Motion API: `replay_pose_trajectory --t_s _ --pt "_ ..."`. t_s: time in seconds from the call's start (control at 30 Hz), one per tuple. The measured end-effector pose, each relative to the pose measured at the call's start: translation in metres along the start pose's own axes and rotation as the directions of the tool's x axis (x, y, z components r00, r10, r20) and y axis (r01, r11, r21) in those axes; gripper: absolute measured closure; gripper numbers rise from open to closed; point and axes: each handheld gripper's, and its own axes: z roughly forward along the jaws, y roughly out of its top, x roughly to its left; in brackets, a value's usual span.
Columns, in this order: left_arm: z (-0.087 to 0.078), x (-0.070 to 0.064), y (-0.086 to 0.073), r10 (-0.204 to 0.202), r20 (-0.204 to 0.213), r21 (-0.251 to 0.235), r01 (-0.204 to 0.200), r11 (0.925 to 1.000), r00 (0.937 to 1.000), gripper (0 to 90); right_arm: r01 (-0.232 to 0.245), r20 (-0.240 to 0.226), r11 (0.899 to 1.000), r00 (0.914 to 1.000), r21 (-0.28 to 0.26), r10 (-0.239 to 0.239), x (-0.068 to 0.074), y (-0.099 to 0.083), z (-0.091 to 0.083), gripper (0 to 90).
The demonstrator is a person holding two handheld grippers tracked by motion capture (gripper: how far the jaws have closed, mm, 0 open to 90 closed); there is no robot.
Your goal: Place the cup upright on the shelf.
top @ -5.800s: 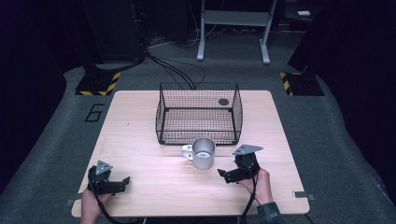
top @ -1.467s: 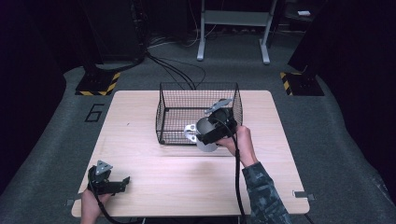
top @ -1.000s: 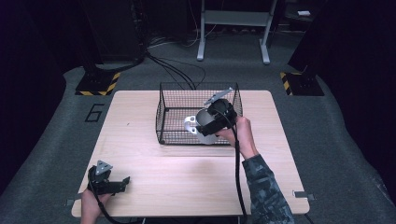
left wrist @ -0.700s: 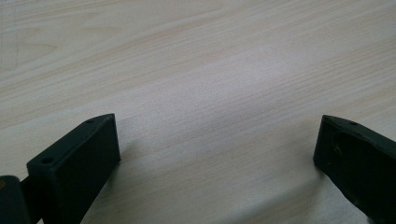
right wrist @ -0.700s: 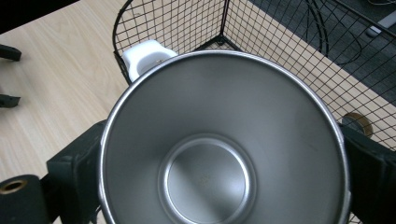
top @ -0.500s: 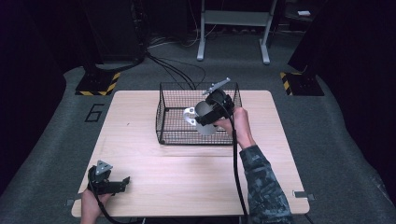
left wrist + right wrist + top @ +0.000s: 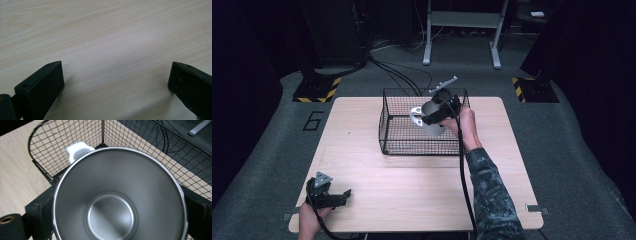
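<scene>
Dark grey carpet surrounds the light wooden table (image 7: pixel 377 195), and on the carpet to the left of the table a large painted number "6" (image 7: pixel 313 120) can be read; beyond it stands a base with yellow-black hazard stripes (image 7: pixel 316 90). On the far half of the table stands a black wire mesh basket (image 7: pixel 397 145). The right gripper (image 7: pixel 438 112) is held over this basket, and its jaws are pressed on the two sides of a round stainless steel cup with a white handle (image 7: pixel 430 119) — in the high view the cup hangs above the inside of the basket, near its back right part. In the right gripper view the cup (image 7: pixel 120 197) shows its open mouth and shiny bottom to the camera, with a black jaw against each side, and the white handle (image 7: pixel 77 150) points toward a basket corner. The left gripper (image 7: pixel 343 196) rests at the near left corner of the table; its jaws stand wide apart, with bare wood between them.
</scene>
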Motion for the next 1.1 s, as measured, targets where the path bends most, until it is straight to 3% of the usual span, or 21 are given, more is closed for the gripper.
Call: replay_pose_trajectory --t_s 0.4,1.1 --pt "0.0 0.0 0.0 0.0 0.0 0.0 0.0 1.0 1.0 0.4 -0.034 0.015 0.999 0.9993 0.029 0.034 -0.014 -0.002 0.026 5.7" --pt "0.0 -0.001 0.0 -0.008 0.0 -0.004 0.008 1.0 1.0 0.4 -0.084 0.021 0.993 0.9963 0.083 0.083 -0.024 -0.009 0.063 5.7"
